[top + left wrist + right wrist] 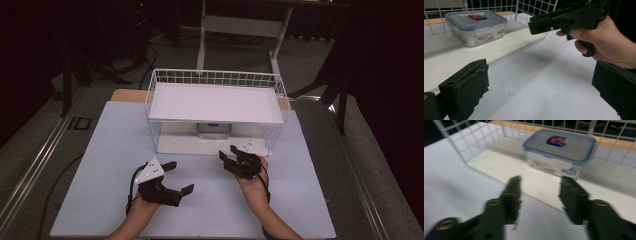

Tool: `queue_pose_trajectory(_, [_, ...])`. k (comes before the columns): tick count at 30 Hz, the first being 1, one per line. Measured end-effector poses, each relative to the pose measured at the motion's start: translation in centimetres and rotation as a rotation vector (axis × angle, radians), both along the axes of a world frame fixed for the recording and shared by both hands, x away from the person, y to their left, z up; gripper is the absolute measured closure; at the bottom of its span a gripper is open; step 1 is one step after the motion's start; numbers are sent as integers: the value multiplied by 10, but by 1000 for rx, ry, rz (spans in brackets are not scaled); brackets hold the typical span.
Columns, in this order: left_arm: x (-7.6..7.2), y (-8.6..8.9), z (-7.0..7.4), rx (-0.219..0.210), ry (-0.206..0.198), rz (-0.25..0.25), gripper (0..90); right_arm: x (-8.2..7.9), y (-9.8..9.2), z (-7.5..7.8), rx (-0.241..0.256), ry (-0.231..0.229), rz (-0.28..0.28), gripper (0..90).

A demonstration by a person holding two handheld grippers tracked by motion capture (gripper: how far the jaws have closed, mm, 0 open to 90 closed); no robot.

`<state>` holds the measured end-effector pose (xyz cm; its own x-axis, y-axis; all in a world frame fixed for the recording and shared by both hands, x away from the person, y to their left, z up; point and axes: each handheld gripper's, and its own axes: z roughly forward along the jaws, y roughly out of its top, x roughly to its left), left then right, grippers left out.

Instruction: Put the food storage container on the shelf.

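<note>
A lidded plastic food box sits on the lower shelf of a white wire rack, with two hand-held grippers waiting in front of it.

The wire rack (217, 110) stands at the far middle of the white table (110, 165), open toward the person, with a flat white upper shelf (215, 102). On the shelf below it rests the clear food box (560, 152), its blue-rimmed lid clipped on and bearing a small red and blue sticker; printed packets show dimly through the wall, but I can't tell what they are. The left gripper (177, 177) hovers over bare table with its jaws spread wide and nothing between them. The right gripper (229, 153), held in the right hand (609, 42), is just in front of the rack's lower shelf, pointing at the box, its jaws parted and empty.
</note>
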<state>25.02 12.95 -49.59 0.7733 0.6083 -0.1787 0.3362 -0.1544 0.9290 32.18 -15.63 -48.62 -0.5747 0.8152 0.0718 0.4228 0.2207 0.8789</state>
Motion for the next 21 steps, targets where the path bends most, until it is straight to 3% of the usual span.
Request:
queue_pose_trajectory(4, [-1, 0, 7, 2, -25, -5, 17, -15, -8, 4, 18, -13, 68, 167])
queue_pose_trajectory(7, [-2, 3, 8, -13, -21, -3, 17, -24, -16, 6, 62, 3, 92, 160])
queue_pose_trajectory(9, [-3, 5, 9, 0, -19, -2, 17, -29, -21, 7, 51, 14, 110, 138])
queue_pose_trajectory(13, [-7, 12, 12, 8, -23, -1, 17, -37, -36, 11, 87, 3, 122, 138])
queue_pose_trajectory(19, [-12, 27, 15, 13, -29, 23, 17, -51, -56, 13, 54, -30, 111, 142])
queue_pose_trajectory(21, [-15, 31, 15, 13, -29, 27, 17, -54, -62, 14, 74, -27, 119, 141])
